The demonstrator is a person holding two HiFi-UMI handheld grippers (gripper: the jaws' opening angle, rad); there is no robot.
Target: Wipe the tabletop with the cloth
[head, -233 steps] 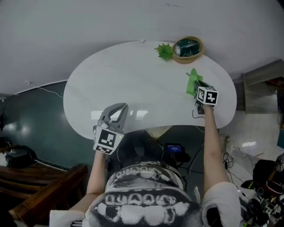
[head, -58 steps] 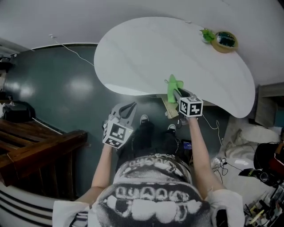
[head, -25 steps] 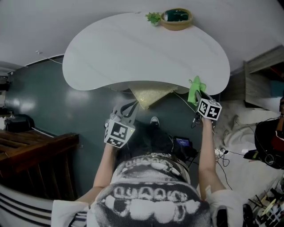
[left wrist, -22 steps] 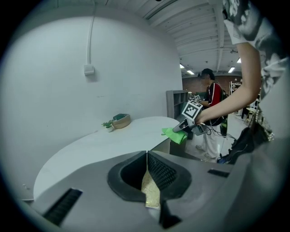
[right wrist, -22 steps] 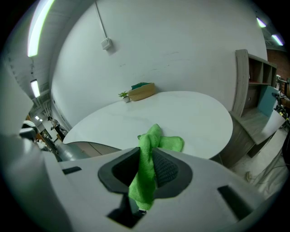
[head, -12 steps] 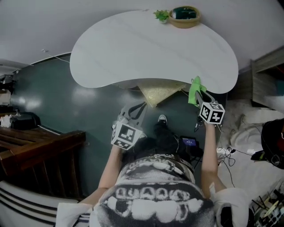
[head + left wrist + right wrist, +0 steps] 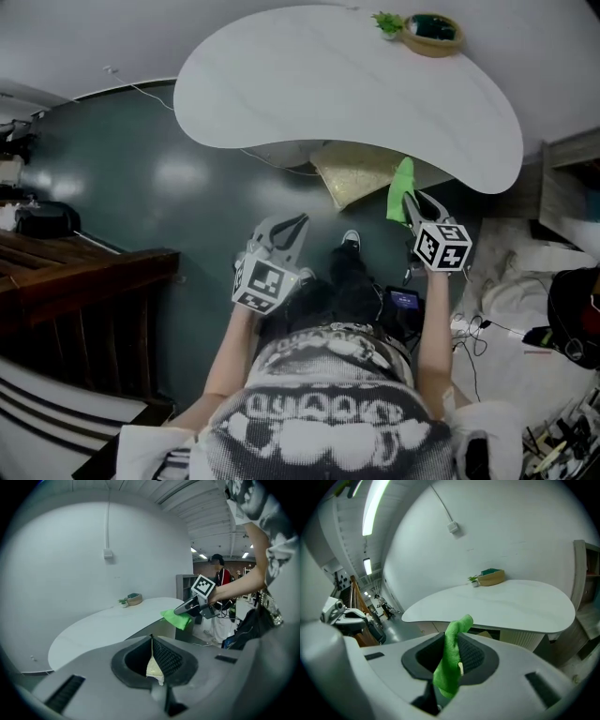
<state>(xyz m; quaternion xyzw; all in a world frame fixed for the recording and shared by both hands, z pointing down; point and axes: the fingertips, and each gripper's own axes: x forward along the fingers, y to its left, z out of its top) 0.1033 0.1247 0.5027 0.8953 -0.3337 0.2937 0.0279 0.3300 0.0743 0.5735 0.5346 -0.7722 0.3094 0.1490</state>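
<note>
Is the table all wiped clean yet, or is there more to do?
Done: I can't say for sure. The table looks bare and spotless, but wiping leaves no mark to see.
In hand: the right gripper is shut on the green cloth, held in the air short of the table. The left gripper is shut and empty.
Left: bring the cloth onto the top and wipe.

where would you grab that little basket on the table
Probably the rim of the basket, pinched from above on the side away from the small plant: it is low and open-topped, and the plant crowds its other side. Use the left gripper; the right gripper holds the cloth.
</note>
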